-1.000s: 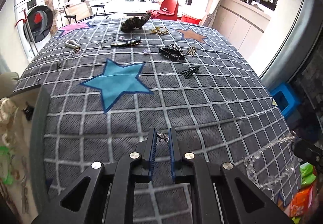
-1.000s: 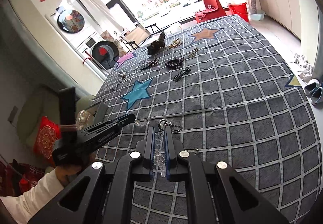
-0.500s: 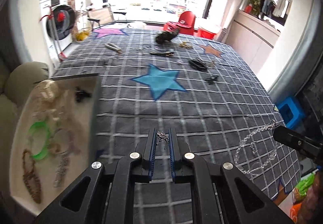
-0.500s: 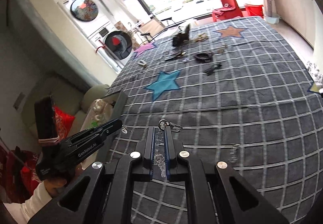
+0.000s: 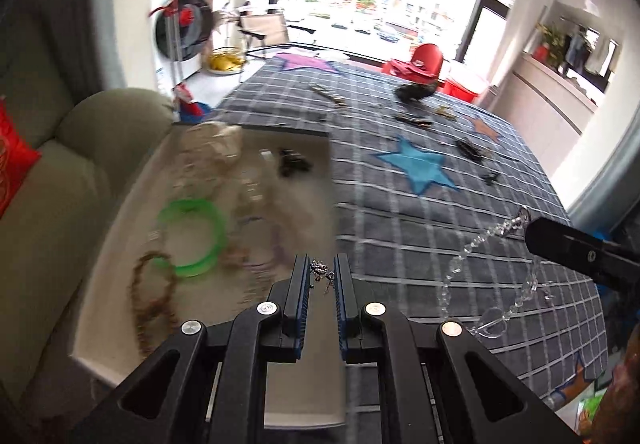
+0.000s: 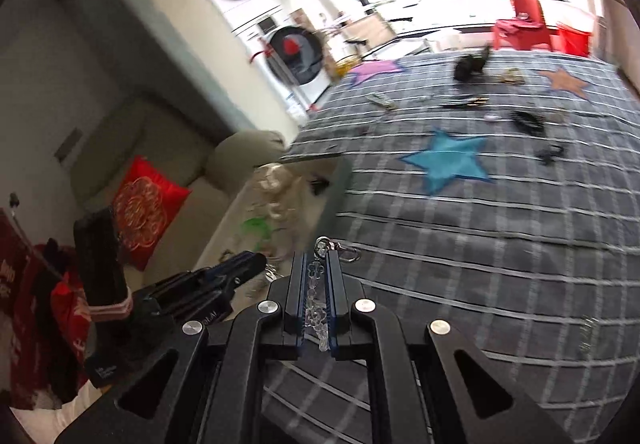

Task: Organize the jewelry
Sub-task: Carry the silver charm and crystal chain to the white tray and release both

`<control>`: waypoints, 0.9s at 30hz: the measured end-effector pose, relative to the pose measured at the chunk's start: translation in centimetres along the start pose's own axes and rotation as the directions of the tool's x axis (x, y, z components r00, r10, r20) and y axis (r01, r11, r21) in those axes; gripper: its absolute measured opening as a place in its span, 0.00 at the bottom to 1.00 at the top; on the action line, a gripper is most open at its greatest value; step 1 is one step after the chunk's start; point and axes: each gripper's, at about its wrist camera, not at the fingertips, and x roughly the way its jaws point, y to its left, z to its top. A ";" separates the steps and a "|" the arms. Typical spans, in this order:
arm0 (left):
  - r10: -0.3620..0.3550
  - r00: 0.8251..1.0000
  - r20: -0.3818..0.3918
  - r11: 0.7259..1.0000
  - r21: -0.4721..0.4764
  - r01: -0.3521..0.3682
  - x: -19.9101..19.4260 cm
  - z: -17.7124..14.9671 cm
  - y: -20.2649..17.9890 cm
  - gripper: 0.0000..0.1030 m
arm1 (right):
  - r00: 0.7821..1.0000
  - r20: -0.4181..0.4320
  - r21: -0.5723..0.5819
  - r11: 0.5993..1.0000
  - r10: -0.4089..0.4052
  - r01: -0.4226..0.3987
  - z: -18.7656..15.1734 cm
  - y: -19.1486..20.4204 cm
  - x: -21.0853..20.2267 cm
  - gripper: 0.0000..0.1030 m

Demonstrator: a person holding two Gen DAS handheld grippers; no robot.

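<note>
A: Compared with one second earlier?
B: Swung leftward. Tray, then only a sliver at the left edge of the left wrist view, now filling the left half of it. Both views blurred by motion.

A: Surface and room?
B: Grey grid-patterned cover with a blue star, an orange star and a purple star. Beige sofa with a red cushion left of the tray. Stacked washing machines, a bright window and a red chair beyond the far edge.

A: Tray contents?
B: Green bangle, brown beaded strand, a small black clip, pale pieces too smeared to name.

A: Left gripper?
B: Over the tray's near right corner, at the border with the cover. Fingers narrowly parted, pinching a small silver chain piece at the tips.

A: Right gripper?
B: Above the cover, just right of the tray. Fingers almost closed on a clear crystal bead strand; looped strand hanging free below, metal clasp poking past the fingertips.

A: Loose items?
B: Dark hair clips, a dark fluffy piece and a gold piece, far out on the cover, well apart from the tray.
</note>
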 end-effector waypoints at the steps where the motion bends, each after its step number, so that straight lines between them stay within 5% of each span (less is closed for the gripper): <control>1: 0.011 1.000 0.000 1.000 -0.009 -0.011 0.0 -0.1 0.8 0.14 | 1.000 -0.011 -0.010 1.000 0.010 -0.011 0.1 0.7 0.8 0.09; 13: 0.102 0.993 -0.064 0.992 -0.070 -0.106 1.8 -1.6 6.3 0.14 | 0.986 -0.153 -0.075 0.994 0.073 -0.085 0.3 5.7 8.9 0.09; 27: 0.160 0.980 -0.119 0.984 -0.064 -0.169 4.2 -2.3 7.1 0.15 | 0.958 -0.280 -0.085 0.996 -0.055 0.032 0.2 3.8 16.7 0.09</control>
